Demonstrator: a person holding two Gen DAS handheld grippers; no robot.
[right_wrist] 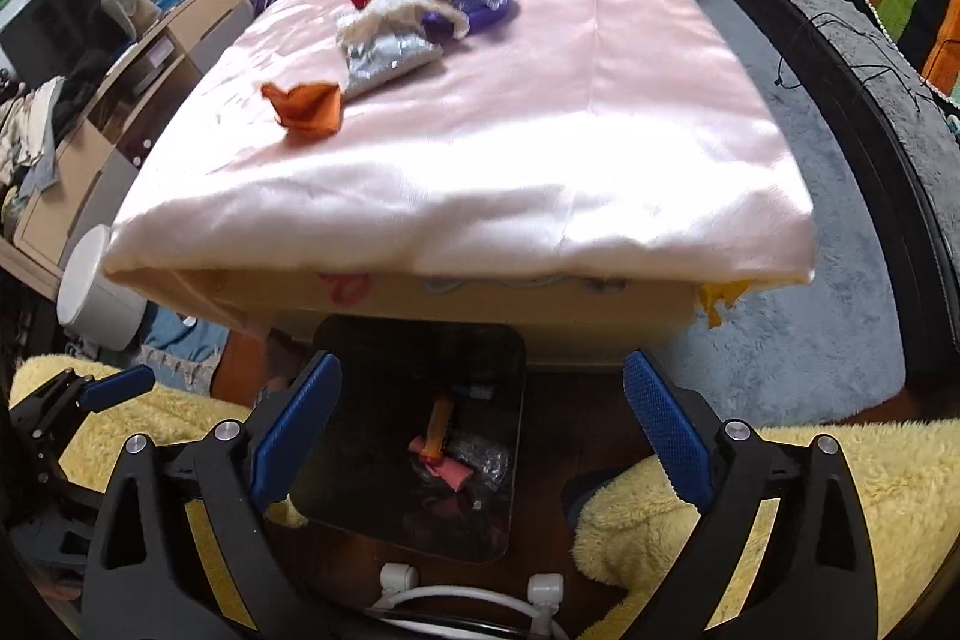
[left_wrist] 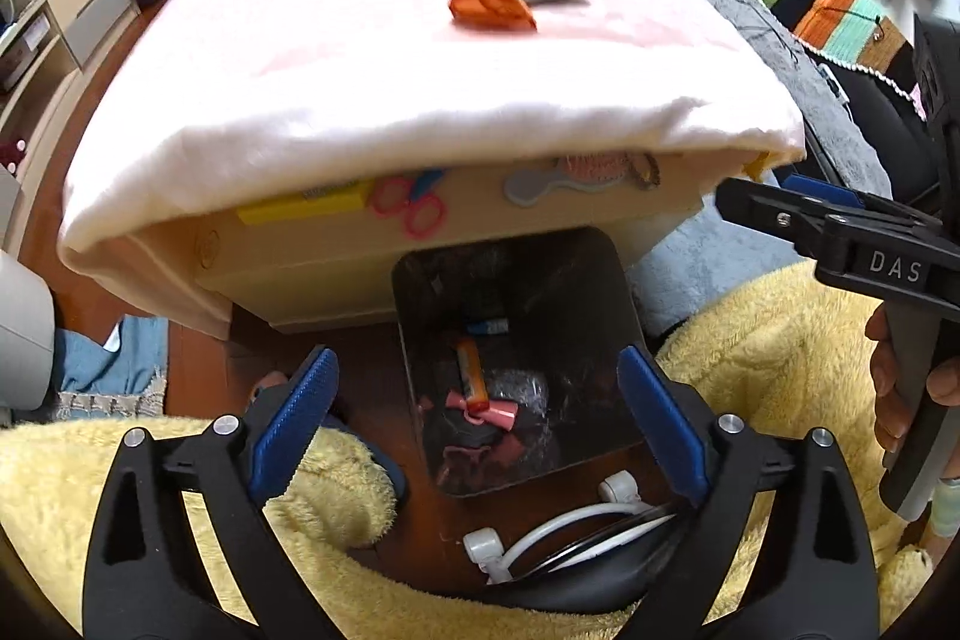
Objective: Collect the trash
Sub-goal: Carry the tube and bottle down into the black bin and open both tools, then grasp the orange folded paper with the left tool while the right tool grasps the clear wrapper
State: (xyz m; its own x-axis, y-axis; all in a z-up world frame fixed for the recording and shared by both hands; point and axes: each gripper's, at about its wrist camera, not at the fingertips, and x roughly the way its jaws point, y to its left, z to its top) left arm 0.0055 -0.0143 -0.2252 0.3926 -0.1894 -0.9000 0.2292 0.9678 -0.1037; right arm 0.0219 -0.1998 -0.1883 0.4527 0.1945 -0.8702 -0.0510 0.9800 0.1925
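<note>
Both grippers hung empty with fingers spread above the black bin [left_wrist: 516,358] on the floor, just under the worktop's near edge. Remaining trash lay up on the pink-covered worktop [right_wrist: 540,112], ahead of and above the fingers: an orange wrapper [right_wrist: 307,107] nearest, left of centre, with a silver packet [right_wrist: 390,58] just behind it. Judging by the views, the left gripper [left_wrist: 474,418] and right gripper [right_wrist: 480,430] sat about equally far away, so either would have had to lift forward over that edge.
</note>
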